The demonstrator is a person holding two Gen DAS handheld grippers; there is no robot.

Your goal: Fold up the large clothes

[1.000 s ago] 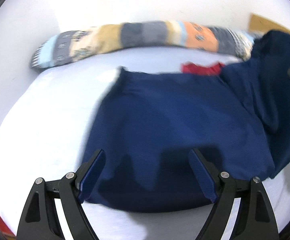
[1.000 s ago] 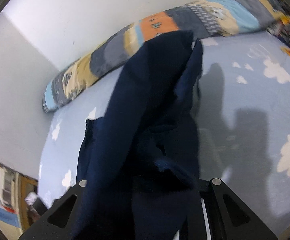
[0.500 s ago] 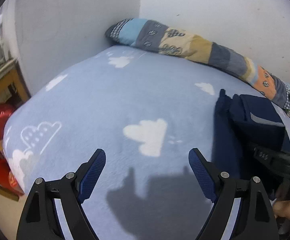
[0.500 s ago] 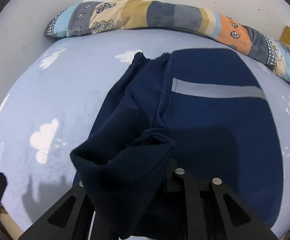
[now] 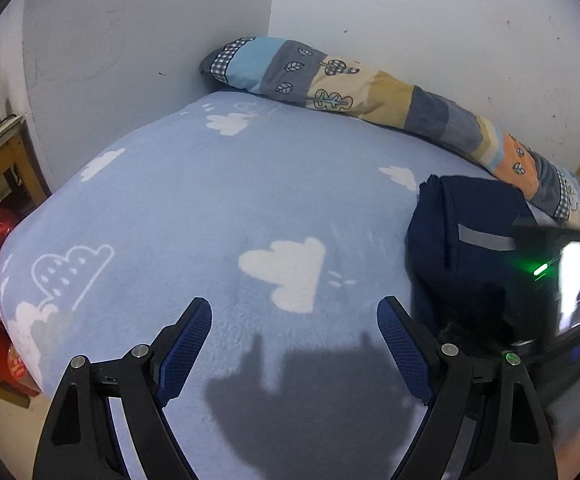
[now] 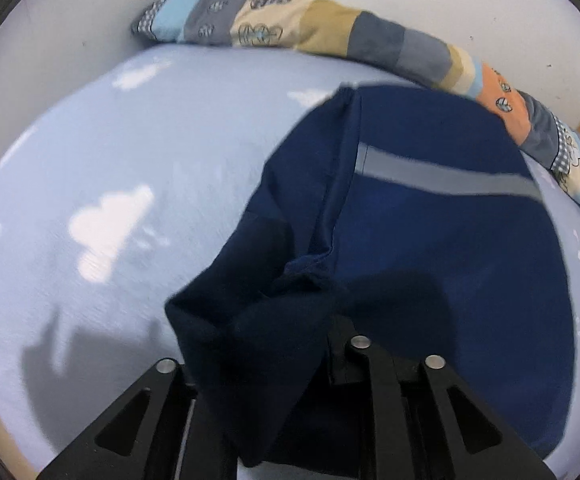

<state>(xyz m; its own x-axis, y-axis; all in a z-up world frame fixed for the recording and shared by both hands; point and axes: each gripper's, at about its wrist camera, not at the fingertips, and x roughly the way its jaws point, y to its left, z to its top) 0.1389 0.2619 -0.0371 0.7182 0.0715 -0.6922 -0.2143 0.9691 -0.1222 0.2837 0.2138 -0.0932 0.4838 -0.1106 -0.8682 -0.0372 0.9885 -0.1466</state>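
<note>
Since the earlier frame, right claw (image 6: 290, 364) dragged the gripped navy fabric garment (image 6: 430, 240) lower right, completing the fold; left claw (image 5: 294, 344) hung wide, empty.

Left wrist view: set low over the bed (image 5: 194, 208) near its front edge, facing the far left corner where the walls meet. Right wrist view: closer in, angled down over the navy garment (image 6: 430, 232) toward the far edge. Shared ground — the patchwork bolster (image 5: 370, 96) along the far edge, the cloud-print cover, and the garment, seen at the left view's right margin.
</note>
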